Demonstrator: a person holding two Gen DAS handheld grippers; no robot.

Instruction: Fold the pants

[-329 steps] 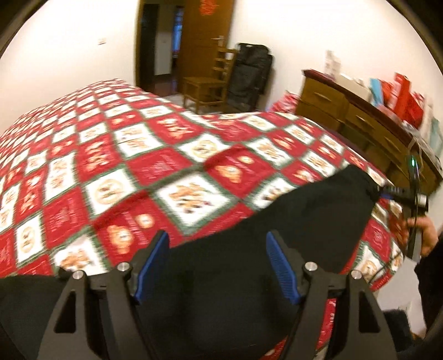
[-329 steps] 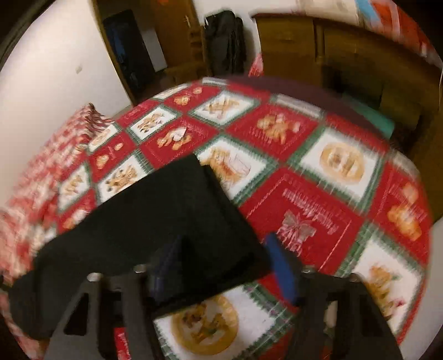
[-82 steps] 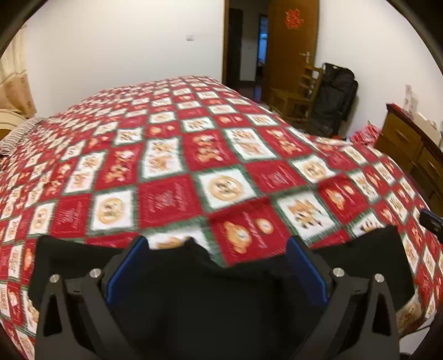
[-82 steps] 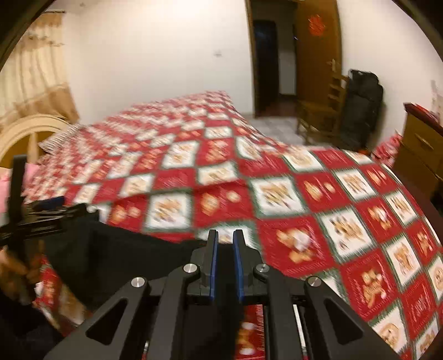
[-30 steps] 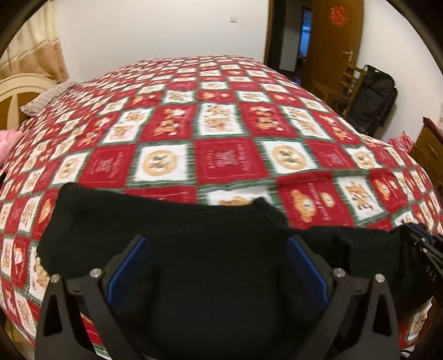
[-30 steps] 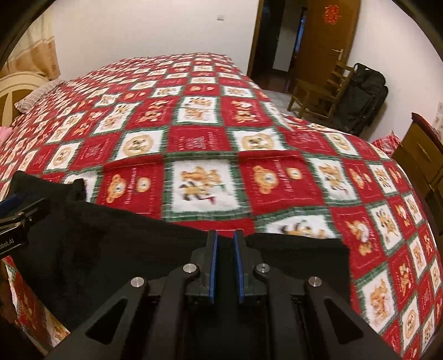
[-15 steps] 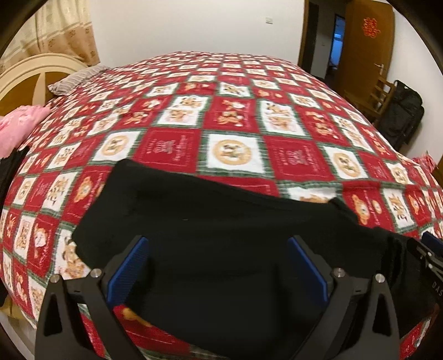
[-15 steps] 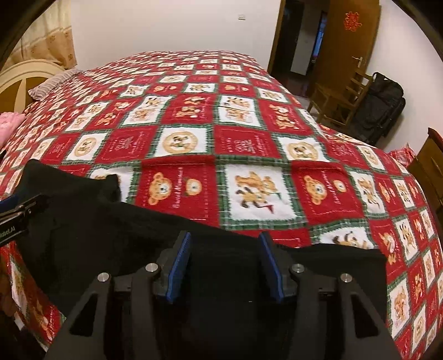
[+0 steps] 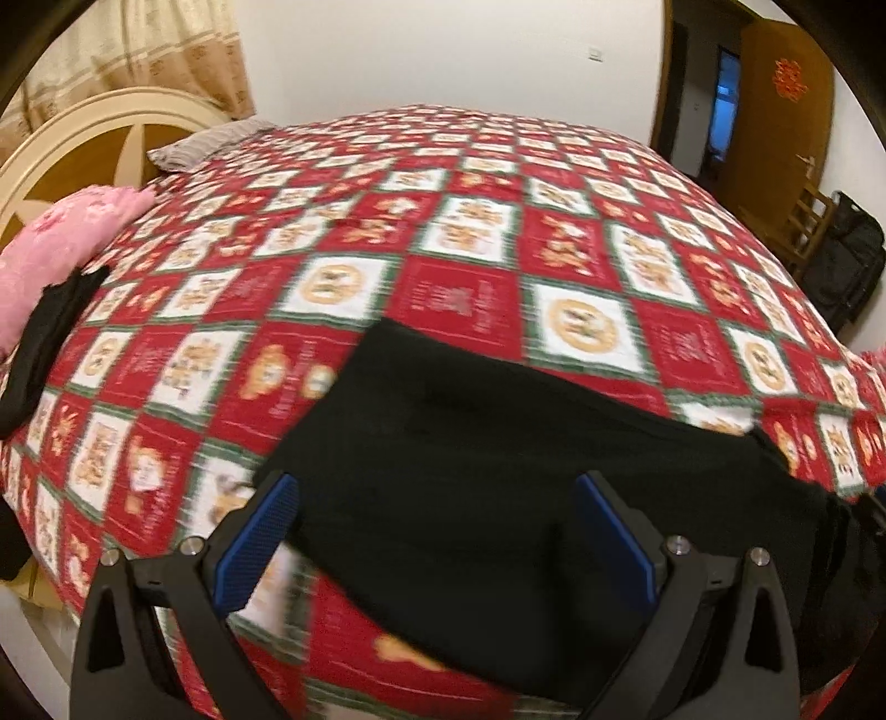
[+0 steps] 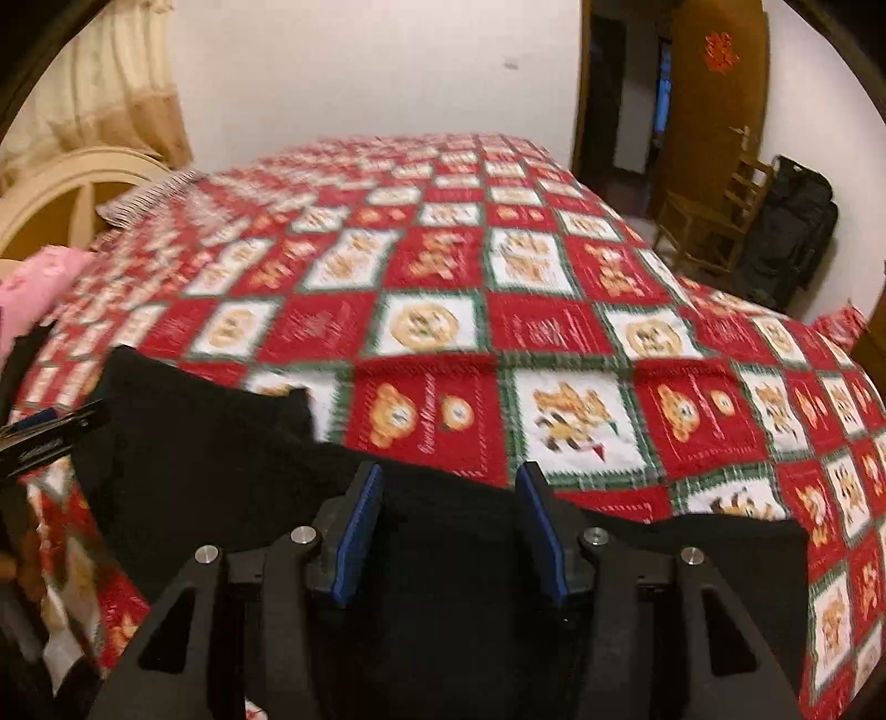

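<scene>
Nearest your left gripper (image 9: 437, 531), the pants (image 9: 498, 487) fill the lower frame: black cloth spread flat along the near edge of the bed (image 9: 459, 232). Your blue pads (image 9: 257, 540) stand wide apart with nothing pinched; the cloth lies below and beyond them. Its folds and seams are lost in the black, so you cannot tell waist from leg. On the right the cloth runs off the frame, where a sliver of dark gear shows, too cut off to name.

From your right gripper (image 10: 448, 531), the pants (image 10: 221, 459) lie under and ahead of the pads (image 10: 360, 534), which sit about half open and grip nothing. The cloth's right end shows as a squared corner near the bed's (image 10: 554, 332) edge. At the far left a dark bar with a blue tip, your left gripper (image 10: 47, 429), reaches in beside the cloth's left end; whether it touches is unclear. The lower left corner is a dark blur.

Beyond the pants, the red, white and green bear-print quilt covers the bed, smeared by motion. At the left edge sit a pink bundle (image 9: 61, 243) and another black garment (image 9: 44, 332), partly cut off. Farther back are a striped pillow (image 9: 205, 144), a cream headboard (image 9: 94, 127) and a curtain (image 9: 127, 50). On the right stand a brown door (image 10: 714, 94), a wooden chair (image 10: 714, 216) and a black bag (image 10: 792, 232) against the white wall.
</scene>
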